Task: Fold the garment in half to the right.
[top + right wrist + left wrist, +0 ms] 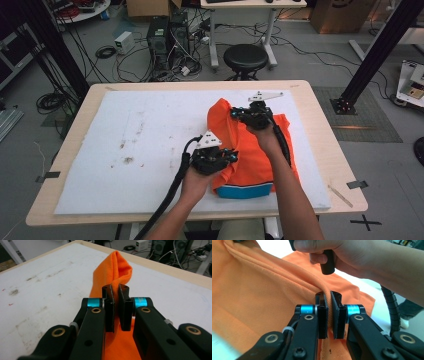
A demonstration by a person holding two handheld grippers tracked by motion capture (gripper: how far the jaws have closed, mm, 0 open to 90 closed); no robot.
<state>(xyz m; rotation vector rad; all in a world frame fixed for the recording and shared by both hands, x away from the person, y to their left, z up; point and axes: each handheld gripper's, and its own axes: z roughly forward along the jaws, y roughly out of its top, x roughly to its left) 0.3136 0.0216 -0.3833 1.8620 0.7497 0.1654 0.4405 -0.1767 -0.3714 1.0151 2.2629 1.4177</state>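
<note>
The left gripper [329,296] had its two black jaws pinched tight on a fold of the orange shirt [257,290], the cloth running up between the pads and ridging away in a long crease toward the upper left of the left gripper view. Beyond it in that view, the person's right hand [352,257] was wrapped round a black handle, with a ribbed cable hanging beside it.

The right gripper [115,291] was likewise clamped on the shirt [117,267], and the fabric stood up past the jaw tips in a rounded, twisted peak.

From the high view, the left gripper [235,156] sat at the near left edge of the shirt [255,155] and the right gripper [235,114] at its far side, where a flap was lifted off the surface. The rest of the garment lay flat on the white mat [145,145] at its right half, a blue band, perhaps a hem or collar, showing at the near edge. The mat covered the wooden table [325,145], and a black stool [245,57] stood on the floor behind it.
</note>
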